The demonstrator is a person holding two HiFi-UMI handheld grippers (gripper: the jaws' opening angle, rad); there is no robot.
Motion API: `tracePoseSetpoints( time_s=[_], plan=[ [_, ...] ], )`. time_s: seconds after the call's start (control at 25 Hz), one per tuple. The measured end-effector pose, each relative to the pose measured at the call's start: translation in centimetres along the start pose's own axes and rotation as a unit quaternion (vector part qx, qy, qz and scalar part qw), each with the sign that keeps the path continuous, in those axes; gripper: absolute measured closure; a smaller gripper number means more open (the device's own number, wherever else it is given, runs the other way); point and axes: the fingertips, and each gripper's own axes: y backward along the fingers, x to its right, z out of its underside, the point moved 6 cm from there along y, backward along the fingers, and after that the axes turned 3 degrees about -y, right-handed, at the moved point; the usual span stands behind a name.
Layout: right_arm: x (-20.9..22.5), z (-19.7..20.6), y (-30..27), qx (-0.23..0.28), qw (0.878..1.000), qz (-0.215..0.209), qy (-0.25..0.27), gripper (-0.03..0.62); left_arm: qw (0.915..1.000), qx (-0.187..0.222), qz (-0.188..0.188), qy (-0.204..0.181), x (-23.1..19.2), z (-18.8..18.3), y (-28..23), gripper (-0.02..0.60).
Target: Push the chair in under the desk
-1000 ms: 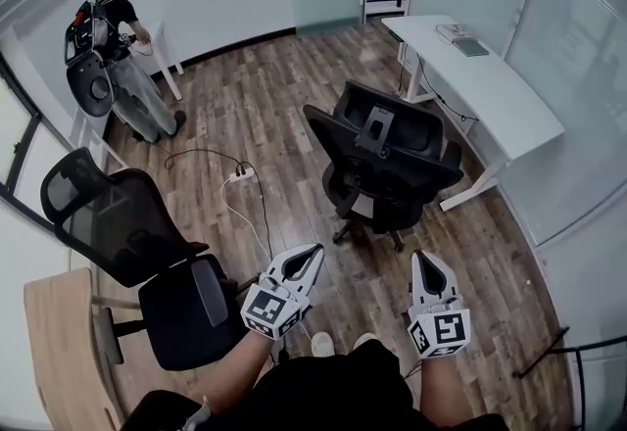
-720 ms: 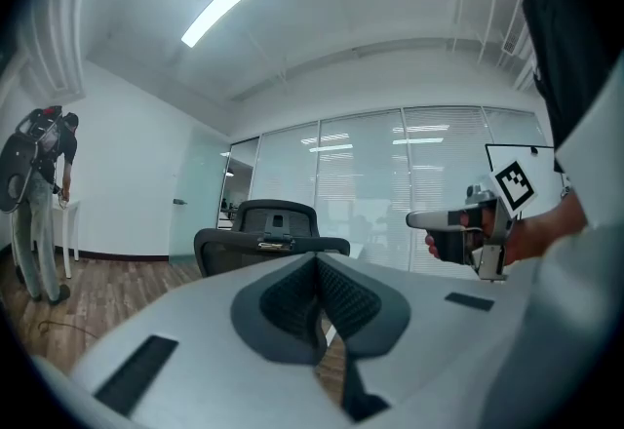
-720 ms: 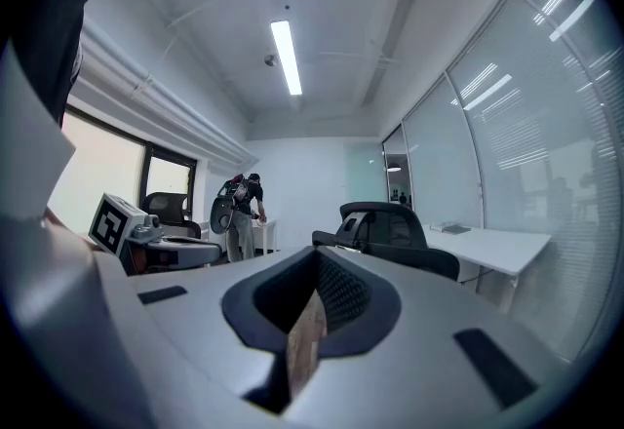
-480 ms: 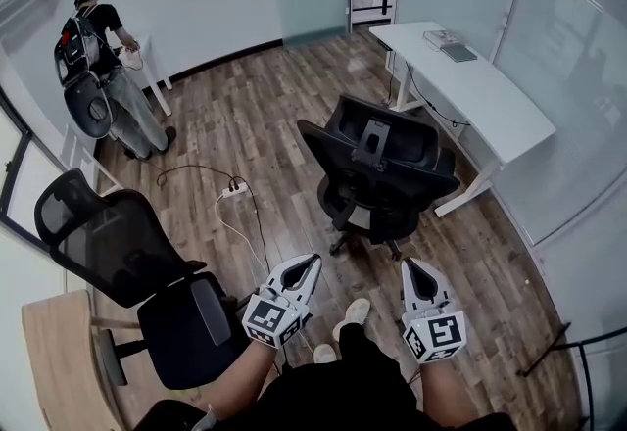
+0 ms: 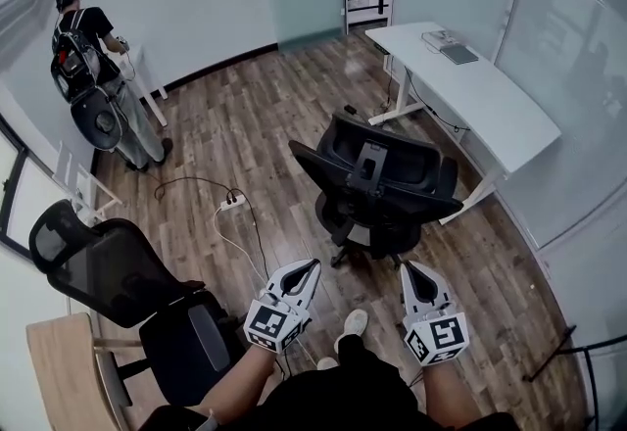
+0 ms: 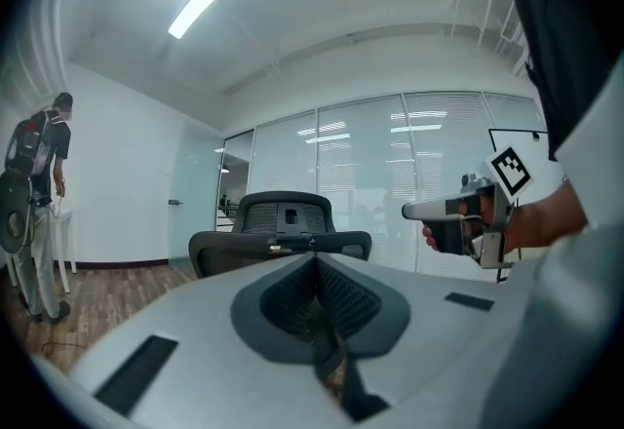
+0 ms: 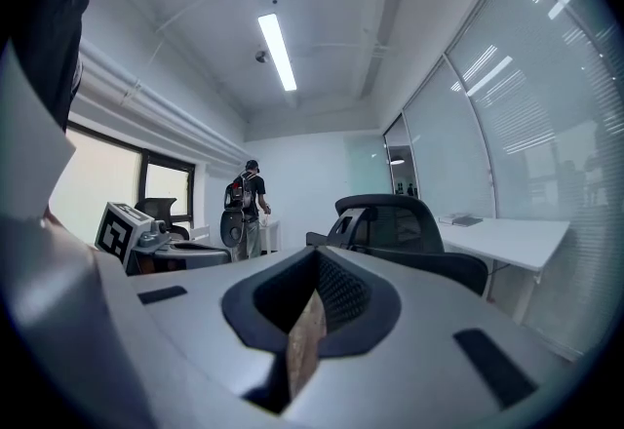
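Note:
A black office chair [image 5: 377, 186] stands on the wood floor, its back towards me, a little out from the white desk [image 5: 480, 91] at the right. Both grippers are held level and short of the chair back. My left gripper [image 5: 306, 269] is shut and empty, below and left of the chair. To its right my right gripper [image 5: 413, 272] is also shut and empty. The chair [image 6: 280, 227] fills the middle of the left gripper view, with the right gripper [image 6: 414, 212] beside it. From the right gripper view the chair [image 7: 400, 227] and the desk [image 7: 507, 237] lie ahead.
A second black chair [image 5: 127, 282] stands at the left by a wooden tabletop [image 5: 54, 370]. A power strip [image 5: 232, 203] with its cable lies on the floor. A person with a backpack [image 5: 93, 67] stands at the far left wall. A glass wall runs behind the desk.
I have stepped towards the chair. Both grippers have come closer to its back, side by side, and both stay shut.

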Motion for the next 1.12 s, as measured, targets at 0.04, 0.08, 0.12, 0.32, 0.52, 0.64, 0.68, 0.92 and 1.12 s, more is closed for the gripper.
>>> tracePoseSetpoints(
  time_s=[0.04,0.08,0.12,0.32,0.52,0.64,0.68,0.92,1.12],
  plan=[
    [0.4,-0.3,-0.7,0.002,1.0,0.0,0.001,0.588,1.0,0.0,-0.001,0.0,-0.5,-0.1,-0.6,0.571],
    [0.8,-0.6,-1.5,0.005,1.0,0.0,0.004,0.588,1.0,0.0,-0.002,0.0,-1.1,-0.3,-1.3,0.571],
    [1.3,-0.9,-2.2,0.007,1.0,0.0,0.007,0.588,1.0,0.001,-0.003,0.0,-1.6,-0.5,-2.1,0.571],
    [3.4,-2.5,-5.6,0.015,1.0,-0.007,-0.003,0.588,0.9999,0.001,-0.005,-0.009,-4.1,-1.4,-5.6,0.571],
    [6.0,-3.4,-7.8,0.017,1.0,-0.011,-0.006,0.588,0.9997,0.003,0.001,-0.023,-6.1,-2.2,-9.2,0.571],
    [7.6,-3.0,-8.1,0.004,1.0,-0.006,-0.003,0.588,0.9993,-0.004,-0.002,-0.037,-6.7,-2.6,-11.1,0.571],
    [8.0,-2.9,-8.4,0.0,1.0,-0.008,0.0,0.588,0.9991,-0.006,-0.002,-0.041,-7.0,-2.9,-11.8,0.571],
    [9.6,-1.9,-10.4,-0.019,0.999,-0.028,0.003,0.588,0.9981,-0.016,0.014,-0.058,-8.0,-3.0,-14.2,0.571],
    [10.4,-1.9,-11.8,-0.033,0.997,-0.04,0.052,0.577,0.9945,-0.022,0.02,-0.1,-8.8,-3.2,-16.2,0.571]
  ],
)
